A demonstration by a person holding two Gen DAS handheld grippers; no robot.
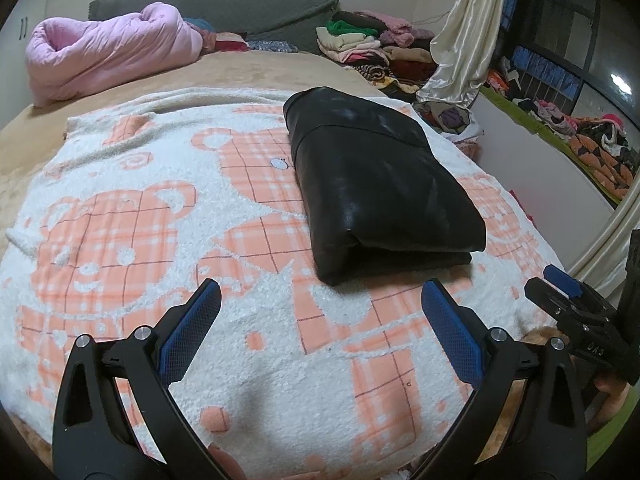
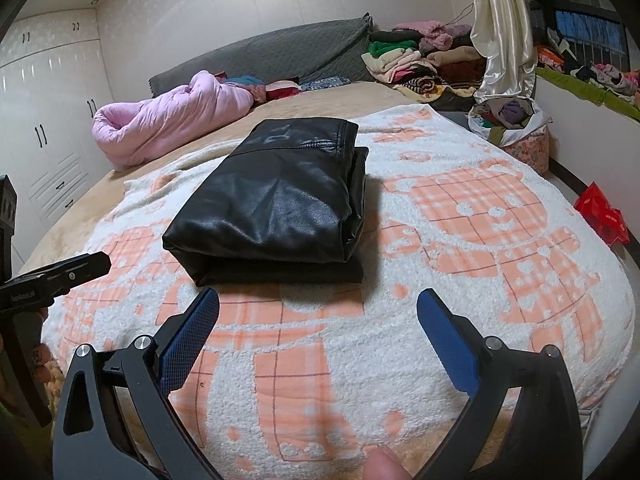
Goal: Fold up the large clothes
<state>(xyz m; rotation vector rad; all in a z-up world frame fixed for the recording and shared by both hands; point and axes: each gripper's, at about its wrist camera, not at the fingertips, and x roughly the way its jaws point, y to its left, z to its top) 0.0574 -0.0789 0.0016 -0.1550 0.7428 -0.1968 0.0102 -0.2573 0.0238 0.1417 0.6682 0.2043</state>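
A black leather garment [image 1: 380, 184] lies folded into a thick rectangle on a white blanket with orange bear prints [image 1: 140, 220]. It also shows in the right wrist view [image 2: 276, 200], on the same blanket [image 2: 460, 240]. My left gripper [image 1: 320, 300] is open and empty, a short way in front of the garment's near edge. My right gripper [image 2: 318, 304] is open and empty, just in front of the garment's near edge. The right gripper shows at the right edge of the left wrist view [image 1: 568, 296]. The left gripper shows at the left edge of the right wrist view [image 2: 60, 272].
A rolled pink quilt [image 1: 108, 52] lies at the back left of the bed against a grey headboard [image 1: 224, 4]. Piles of folded clothes [image 1: 368, 48] sit at the back right by a cream curtain [image 1: 468, 40]. A basket of clothes [image 2: 516, 128] and a red object [image 2: 602, 212] are on the right.
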